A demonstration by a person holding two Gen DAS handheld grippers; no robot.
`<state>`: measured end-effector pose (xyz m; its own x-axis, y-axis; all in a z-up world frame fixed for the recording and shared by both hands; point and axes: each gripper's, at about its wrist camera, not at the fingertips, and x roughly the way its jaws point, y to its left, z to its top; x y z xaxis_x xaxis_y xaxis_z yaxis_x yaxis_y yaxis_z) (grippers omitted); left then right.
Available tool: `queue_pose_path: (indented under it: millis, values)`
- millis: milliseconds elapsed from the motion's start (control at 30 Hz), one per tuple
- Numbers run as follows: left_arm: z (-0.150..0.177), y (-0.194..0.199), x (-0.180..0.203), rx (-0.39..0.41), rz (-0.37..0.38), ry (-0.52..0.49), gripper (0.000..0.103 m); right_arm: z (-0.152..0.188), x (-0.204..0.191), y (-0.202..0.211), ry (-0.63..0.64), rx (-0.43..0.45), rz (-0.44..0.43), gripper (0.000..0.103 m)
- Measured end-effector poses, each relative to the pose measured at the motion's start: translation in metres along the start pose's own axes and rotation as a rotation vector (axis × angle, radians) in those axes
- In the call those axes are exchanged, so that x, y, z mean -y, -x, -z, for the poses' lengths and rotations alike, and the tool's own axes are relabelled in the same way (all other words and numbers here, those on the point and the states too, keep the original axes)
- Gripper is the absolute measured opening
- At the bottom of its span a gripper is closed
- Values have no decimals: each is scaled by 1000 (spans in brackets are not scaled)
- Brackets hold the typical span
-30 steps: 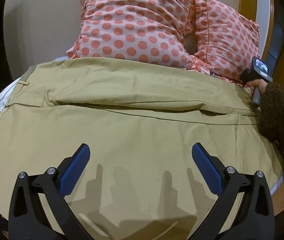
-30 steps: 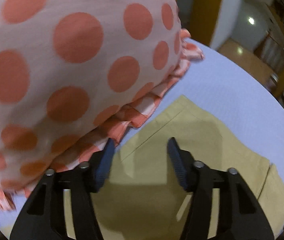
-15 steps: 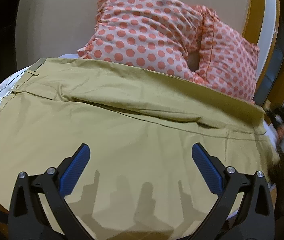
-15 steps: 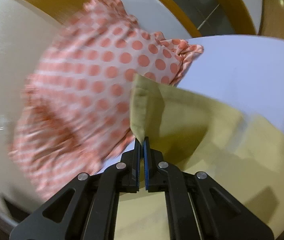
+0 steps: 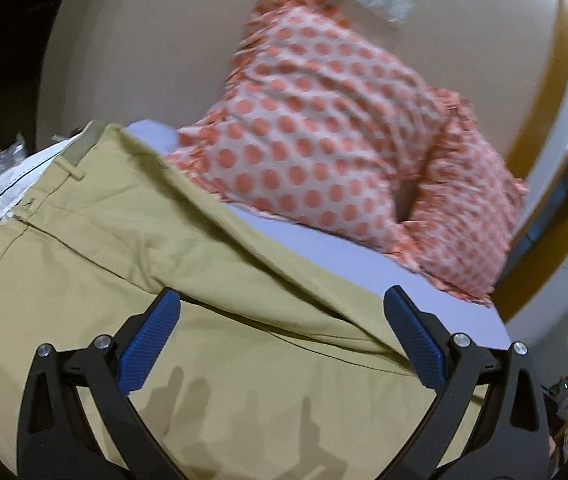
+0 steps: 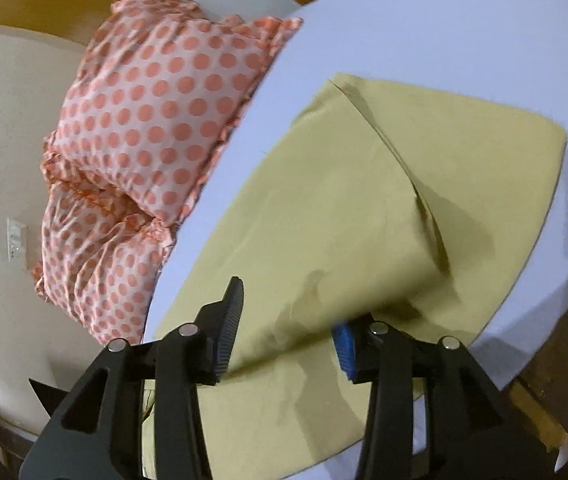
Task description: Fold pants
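- The pants [image 5: 132, 280] lie spread on the bed [image 6: 444, 32], near the dotted pillows [image 6: 156, 112].
- Your left hand-held gripper [image 5: 280, 328] hovers spread over them.
- Your right hand-held gripper [image 6: 288, 332] is spread too, with a raised fold of cloth between its fingers.

No writing, label, brand or number can be read in either view. The pale plate on the wall [image 6: 16, 245] beside the dotted pillows [image 6: 156, 120] shows only blurred marks, and the pants [image 5: 164, 280] carry no legible tag.
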<state>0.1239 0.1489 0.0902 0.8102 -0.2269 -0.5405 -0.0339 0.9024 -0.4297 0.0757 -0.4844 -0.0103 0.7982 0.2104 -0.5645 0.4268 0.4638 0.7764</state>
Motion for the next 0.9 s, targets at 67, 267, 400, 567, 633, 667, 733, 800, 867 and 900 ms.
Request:
queue_pose_path:
  millis: [67, 267, 400, 567, 633, 667, 733, 800, 867, 900]
  values:
    - [-8, -13, -7, -32, -16, 12, 101, -4, 3, -6, 6, 19, 26, 13]
    - [-42, -71, -18, -146, -108, 66, 95, -15, 10, 8, -13, 121, -132, 1]
    - [-57, -112, -33, -216, -146, 132, 83, -18, 8, 12, 0, 138, -171, 1]
    - [-66, -154, -63, -267, -171, 233, 5, -20, 8, 11, -8, 143, -186, 1]
    - [-59, -147, -74, -258, -137, 300, 5, -22, 4, 13, -7, 154, -196, 1]
    - [-55, -135, -73, -234, -127, 294, 4, -23, 2, 18, -4, 166, -199, 1]
    - [-44, -91, -59, -166, -111, 215, 4, -24, -2, 32, 9, 204, -209, 1]
    - [-25, -33, -47, -101, -80, 160, 5, -24, -2, 49, 22, 243, -205, 1]
    - [-2, 13, -43, -61, -75, 135, 7, -22, 7, 68, 12, 276, -194, 1]
    - [18, 39, -43, -48, -83, 122, 8, -21, 10, 74, 3, 283, -186, 1]
